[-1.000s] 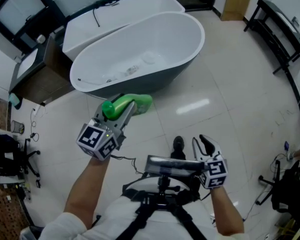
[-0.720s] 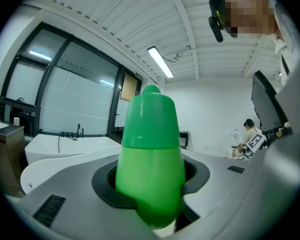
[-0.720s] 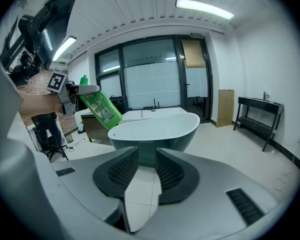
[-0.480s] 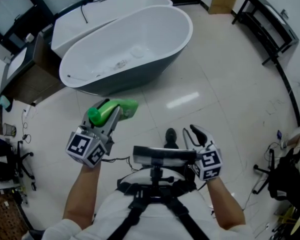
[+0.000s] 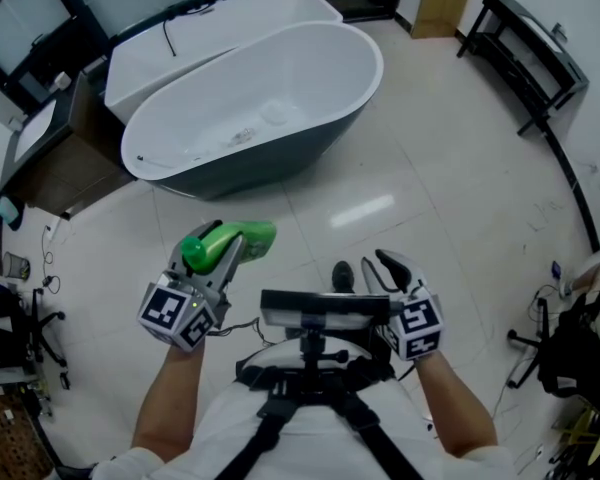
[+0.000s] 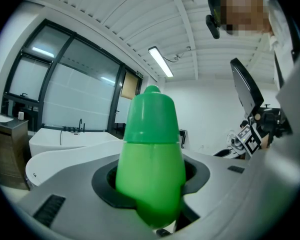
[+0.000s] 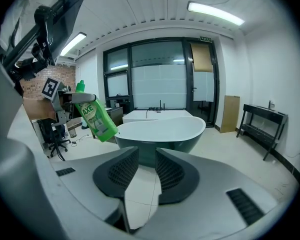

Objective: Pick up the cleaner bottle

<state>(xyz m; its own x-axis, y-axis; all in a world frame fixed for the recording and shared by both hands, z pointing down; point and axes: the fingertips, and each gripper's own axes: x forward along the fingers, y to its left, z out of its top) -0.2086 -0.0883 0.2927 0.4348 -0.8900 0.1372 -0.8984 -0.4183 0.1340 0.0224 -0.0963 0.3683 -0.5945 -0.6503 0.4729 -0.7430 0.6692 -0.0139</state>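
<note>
Drawn back from the white oval bathtub (image 5: 280,78) since a second ago, the left gripper (image 5: 223,255) clamps the green plastic cleaner bottle (image 5: 248,236) between its jaws. To its right, the right gripper (image 5: 378,264) has its jaws narrowly apart, empty.

Bathroom showroom, freestanding bathtub (image 5: 280,166), tiled floor (image 5: 450,198)

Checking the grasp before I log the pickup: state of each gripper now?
Left gripper: closed, holding the green cleaner bottle.
Right gripper: open, empty.
</note>
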